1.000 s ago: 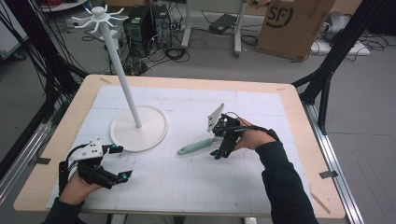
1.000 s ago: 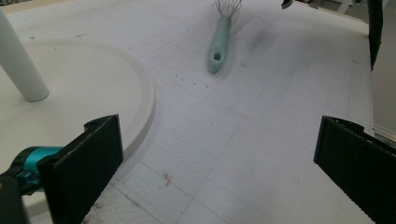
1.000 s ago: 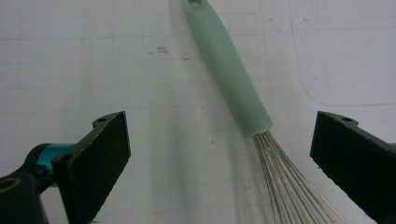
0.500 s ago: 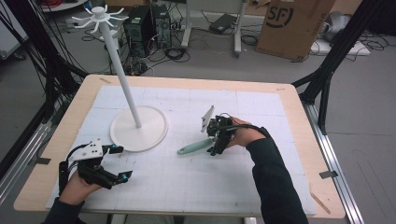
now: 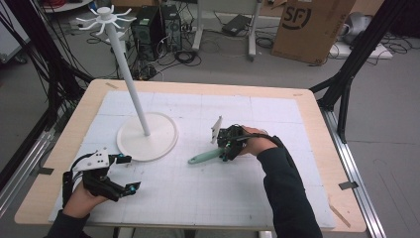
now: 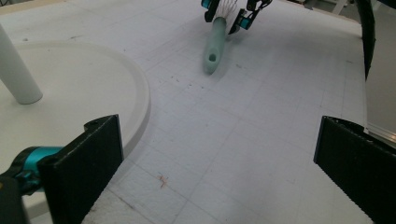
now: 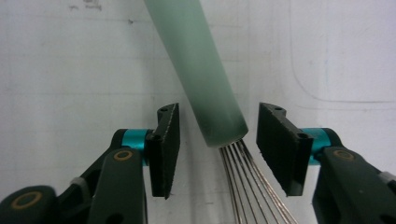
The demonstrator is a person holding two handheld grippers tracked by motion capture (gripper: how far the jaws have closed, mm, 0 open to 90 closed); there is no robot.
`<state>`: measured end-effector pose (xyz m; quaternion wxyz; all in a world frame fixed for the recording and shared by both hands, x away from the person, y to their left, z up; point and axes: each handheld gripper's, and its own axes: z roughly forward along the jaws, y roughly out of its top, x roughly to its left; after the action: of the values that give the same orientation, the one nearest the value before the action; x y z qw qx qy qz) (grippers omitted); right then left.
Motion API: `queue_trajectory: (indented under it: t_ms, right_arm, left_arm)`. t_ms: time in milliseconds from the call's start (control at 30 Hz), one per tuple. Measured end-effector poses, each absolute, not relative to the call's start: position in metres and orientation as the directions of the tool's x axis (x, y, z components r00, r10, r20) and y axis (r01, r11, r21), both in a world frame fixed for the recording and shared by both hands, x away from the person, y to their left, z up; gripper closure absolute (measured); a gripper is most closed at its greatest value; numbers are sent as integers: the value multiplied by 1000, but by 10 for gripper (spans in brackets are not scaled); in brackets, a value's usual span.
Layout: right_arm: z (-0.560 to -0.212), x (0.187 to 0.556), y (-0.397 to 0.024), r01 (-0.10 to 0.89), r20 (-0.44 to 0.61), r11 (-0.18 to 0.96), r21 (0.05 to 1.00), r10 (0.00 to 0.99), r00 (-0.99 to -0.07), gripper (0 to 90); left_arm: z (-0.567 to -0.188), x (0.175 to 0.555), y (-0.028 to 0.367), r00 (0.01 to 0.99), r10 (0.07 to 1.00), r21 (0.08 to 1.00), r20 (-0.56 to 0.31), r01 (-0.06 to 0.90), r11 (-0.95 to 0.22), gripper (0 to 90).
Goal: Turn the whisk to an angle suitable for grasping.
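Grasp step under way. Left claw (image 5: 126, 172) rests on the counter (image 5: 317, 119), jaws wide apart on nothing. Right claw (image 7: 217, 135) has just been closing round the whisk (image 5: 205, 157), which lies beside the stand (image 5: 147, 135); gaps remain. Next we pinch, then lift. Right gripper view shows wires; high view hides them.

High view looks down on the table (image 5: 317, 106); both tongs cameras, close and low, share its whisk (image 6: 215, 39).
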<state>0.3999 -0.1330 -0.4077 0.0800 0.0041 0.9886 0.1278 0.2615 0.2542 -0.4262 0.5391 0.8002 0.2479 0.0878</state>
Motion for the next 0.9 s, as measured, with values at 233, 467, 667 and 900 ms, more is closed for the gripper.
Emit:
queue_trajectory:
  t_ms: [233,467,667,900]
  right_arm:
    - [-410,399,-129,-10,-155,972,236,28,-988,611]
    - [-410,398,-128,0,-152,975,224,35,-988,627]
    - [-408,395,-128,57,-100,976,208,80,-992,651]
    - [-407,390,-128,141,-41,973,184,151,-988,671]
  left_arm:
    - [-426,261,253,862,491,906,-126,301,-296,20]
    - [-426,261,254,863,491,906,-124,300,-298,20]
    - [-426,261,254,861,492,907,-128,302,-294,20]
    - [-426,261,254,861,494,905,-124,302,-298,20]
